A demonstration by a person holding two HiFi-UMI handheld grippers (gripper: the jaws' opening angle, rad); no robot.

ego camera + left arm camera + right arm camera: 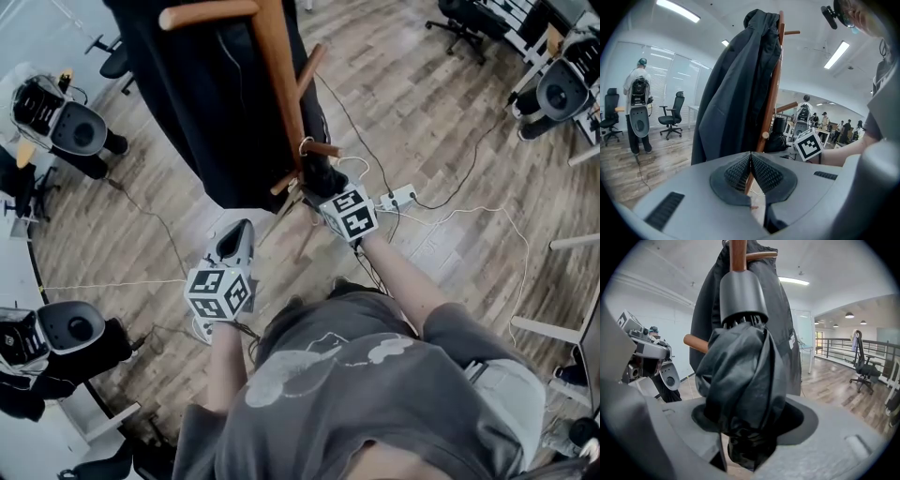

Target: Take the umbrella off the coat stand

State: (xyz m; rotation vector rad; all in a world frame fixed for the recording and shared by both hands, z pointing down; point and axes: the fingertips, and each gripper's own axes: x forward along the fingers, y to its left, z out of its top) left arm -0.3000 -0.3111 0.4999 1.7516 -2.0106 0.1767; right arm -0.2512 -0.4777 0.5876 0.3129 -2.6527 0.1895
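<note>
Coat stand (279, 84): a sideways pull likely rocks or tips it. Black coat (202, 112) hangs just behind the umbrella (740, 366) and may snag and drag along. Umbrella hangs folded under a lower peg (323, 148), seemingly by its wrist loop (306, 143). Right gripper (745, 427) clamps the soft canopy, so fabric could slide through. Loop must clear the peg tip, else it catches. Left gripper (236, 234) closed, empty, held apart. Around: floor cables (441, 211), power strip (398, 198). Neither is in the way.
</note>
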